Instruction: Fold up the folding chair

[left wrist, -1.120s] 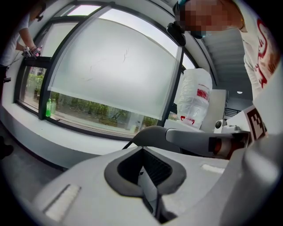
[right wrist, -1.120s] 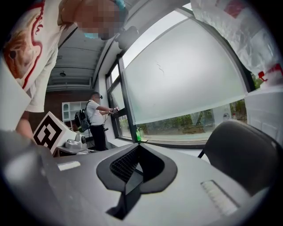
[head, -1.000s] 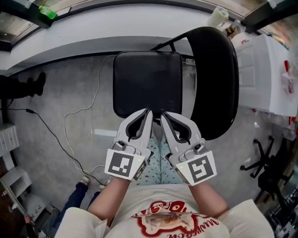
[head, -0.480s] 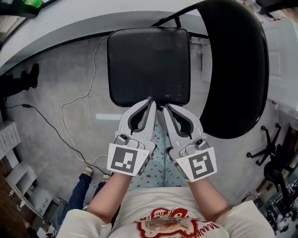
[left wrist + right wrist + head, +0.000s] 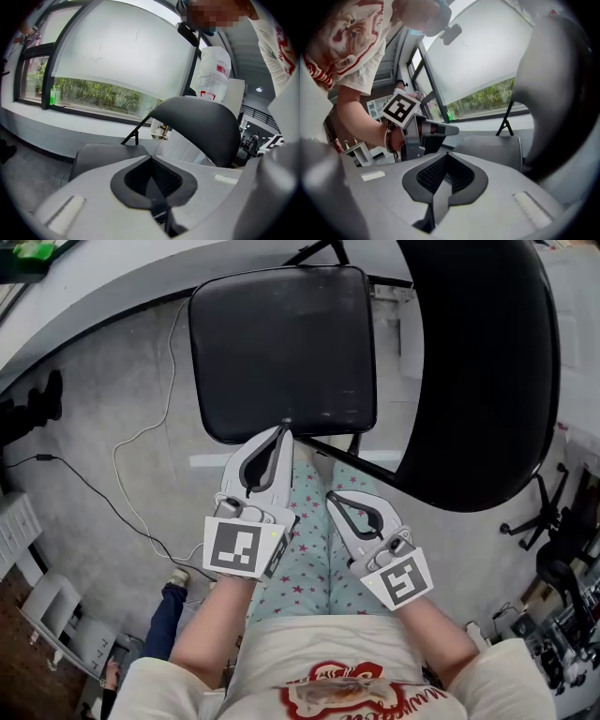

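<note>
Seen from the head view, the folding chair [image 5: 281,348] stands unfolded before the person. The left gripper [image 5: 284,429] has its tip at the seat's near edge, perhaps touching it, and the right gripper [image 5: 331,496] is short of it. Only the gripper views show each pair of jaws pressed together on nothing, and the window [image 5: 117,56] behind the chair.
</note>
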The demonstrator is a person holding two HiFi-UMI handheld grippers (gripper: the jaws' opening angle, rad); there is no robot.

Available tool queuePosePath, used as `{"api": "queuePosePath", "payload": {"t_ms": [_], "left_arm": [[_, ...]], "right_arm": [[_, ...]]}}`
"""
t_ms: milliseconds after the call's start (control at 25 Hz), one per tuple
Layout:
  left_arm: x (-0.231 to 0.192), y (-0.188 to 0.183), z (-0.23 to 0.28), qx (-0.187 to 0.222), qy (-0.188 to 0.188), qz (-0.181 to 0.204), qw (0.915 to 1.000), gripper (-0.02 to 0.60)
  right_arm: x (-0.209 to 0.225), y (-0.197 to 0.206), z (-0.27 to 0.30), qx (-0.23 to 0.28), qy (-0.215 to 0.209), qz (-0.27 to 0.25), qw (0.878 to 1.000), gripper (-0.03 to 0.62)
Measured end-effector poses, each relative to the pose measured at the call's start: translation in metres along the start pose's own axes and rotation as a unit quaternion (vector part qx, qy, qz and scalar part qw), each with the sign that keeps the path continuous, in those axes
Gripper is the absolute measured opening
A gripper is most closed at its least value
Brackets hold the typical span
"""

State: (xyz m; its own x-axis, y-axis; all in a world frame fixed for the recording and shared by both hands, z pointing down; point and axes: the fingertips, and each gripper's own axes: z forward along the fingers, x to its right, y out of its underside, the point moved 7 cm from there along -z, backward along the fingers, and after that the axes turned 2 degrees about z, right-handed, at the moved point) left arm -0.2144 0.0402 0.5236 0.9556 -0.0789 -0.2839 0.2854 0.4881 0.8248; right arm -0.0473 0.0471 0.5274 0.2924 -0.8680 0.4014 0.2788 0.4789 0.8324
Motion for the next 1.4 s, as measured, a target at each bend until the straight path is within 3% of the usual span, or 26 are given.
{"api": "queuePosePath", "payload": {"t_ms": [120,240,280,320,440,480,680,1040,1200,1400], "left_arm": [[-0.002,0.006,0.004,-0.007,0.0,-0.001,1.0,0.0],[-0.006,0.012,0.006,-0.016,-0.001,-0.001,0.9999,0.0],[-0.007,0.014,0.007,-0.018,-0.001,0.001,0.9998,0.0],[-0.009,0.015,0.008,-0.02,-0.002,0.004,0.9998,0.0],[-0.015,0.02,0.011,-0.024,-0.01,0.009,0.9996,0.0],[-0.017,0.021,0.012,-0.026,-0.013,0.008,0.9995,0.0],[-0.023,0.029,0.016,-0.027,-0.011,0.013,0.9995,0.0],[-0.03,0.044,0.021,-0.041,-0.022,0.009,0.9989,0.0],[-0.037,0.051,0.018,-0.047,-0.032,0.003,0.9984,0.0],[-0.058,0.06,0.016,-0.055,-0.061,-0.002,0.9966,0.0]], "right_arm": [[0.015,0.03,-0.014,-0.049,0.03,0.014,0.998,0.047],[0.031,0.053,-0.027,-0.09,0.07,0.025,0.993,0.17],[0.035,0.055,-0.029,-0.091,0.079,0.026,0.992,0.221],[0.037,0.057,-0.029,-0.088,0.084,0.025,0.992,0.205],[0.038,0.066,-0.03,-0.077,0.084,0.033,0.993,0.254],[0.041,0.068,-0.032,-0.072,0.092,0.041,0.992,0.328],[0.06,0.058,-0.035,-0.028,0.123,0.044,0.991,0.357],[0.07,0.058,0.0,-0.015,0.117,0.004,0.993,0.286],[0.071,0.056,0.016,-0.004,0.119,0.01,0.993,0.135],[0.074,0.06,0.026,-0.017,0.129,0.0,0.992,0.104]]}}
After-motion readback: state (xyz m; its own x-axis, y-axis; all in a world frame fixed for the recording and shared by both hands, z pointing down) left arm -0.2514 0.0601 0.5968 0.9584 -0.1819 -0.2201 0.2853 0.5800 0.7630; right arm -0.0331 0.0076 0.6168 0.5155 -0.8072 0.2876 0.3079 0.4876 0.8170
